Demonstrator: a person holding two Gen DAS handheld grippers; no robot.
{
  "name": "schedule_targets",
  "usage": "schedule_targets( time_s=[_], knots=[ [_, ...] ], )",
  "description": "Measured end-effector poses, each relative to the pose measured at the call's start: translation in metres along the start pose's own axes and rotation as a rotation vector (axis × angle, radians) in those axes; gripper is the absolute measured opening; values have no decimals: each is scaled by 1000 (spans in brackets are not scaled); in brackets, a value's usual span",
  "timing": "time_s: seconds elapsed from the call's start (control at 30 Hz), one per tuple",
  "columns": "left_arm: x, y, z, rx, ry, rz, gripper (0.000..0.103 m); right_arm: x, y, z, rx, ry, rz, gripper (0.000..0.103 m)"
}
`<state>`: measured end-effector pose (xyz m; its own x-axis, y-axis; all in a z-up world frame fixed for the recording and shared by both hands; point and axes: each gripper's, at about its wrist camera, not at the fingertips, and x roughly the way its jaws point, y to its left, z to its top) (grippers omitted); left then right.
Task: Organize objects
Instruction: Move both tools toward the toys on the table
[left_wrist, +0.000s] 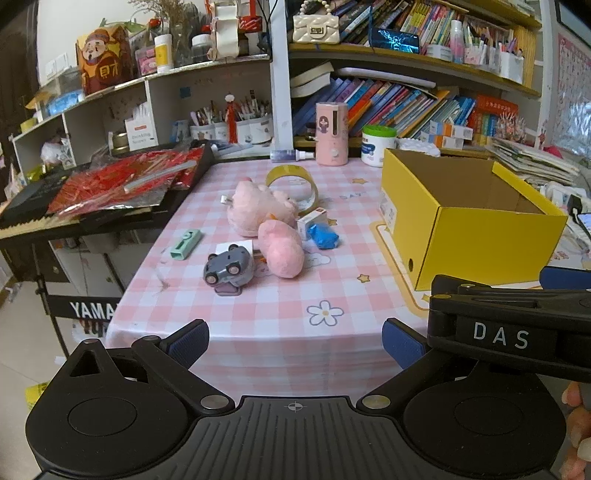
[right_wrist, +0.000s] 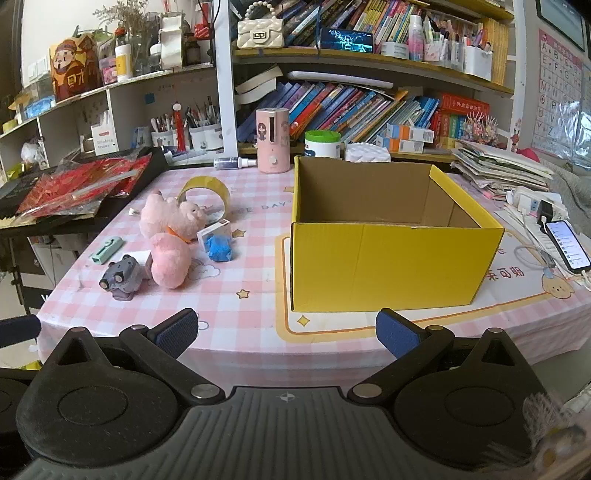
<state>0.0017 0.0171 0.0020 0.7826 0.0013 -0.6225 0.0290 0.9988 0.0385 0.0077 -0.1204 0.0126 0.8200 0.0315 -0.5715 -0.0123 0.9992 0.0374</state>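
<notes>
Pink plush toys (left_wrist: 266, 221) lie ahead of the left gripper (left_wrist: 295, 341), whose jaws gape wide, empty, short of the table edge; approach low and close on one toy's narrow part. From the right gripper (right_wrist: 286, 330), equally wide and empty, the yellow box (right_wrist: 395, 258) just ahead shows its empty interior, plus a phone (right_wrist: 565, 245) beyond it to the right.

A table (right_wrist: 258, 302) covered by a pink checked cloth is set against crowded bookshelves (right_wrist: 369, 99). A white wall (left_wrist: 66, 33) and pale tiled floor (left_wrist: 22, 332) are seen at left.
</notes>
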Motion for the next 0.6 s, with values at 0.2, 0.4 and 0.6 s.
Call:
schedule_targets(
  time_s=[0.2, 0.4, 0.6],
  knots=[
    [-1, 0, 0, 4, -4, 3, 101, -1, 2, -1, 4, -1, 0, 103],
    [-2, 5, -2, 3, 2, -3, 101, -2, 7, -4, 6, 5, 2, 103],
    [-2, 10, -4, -4, 1, -4, 101, -4, 12, -4, -2, 5, 1, 103]
  ],
)
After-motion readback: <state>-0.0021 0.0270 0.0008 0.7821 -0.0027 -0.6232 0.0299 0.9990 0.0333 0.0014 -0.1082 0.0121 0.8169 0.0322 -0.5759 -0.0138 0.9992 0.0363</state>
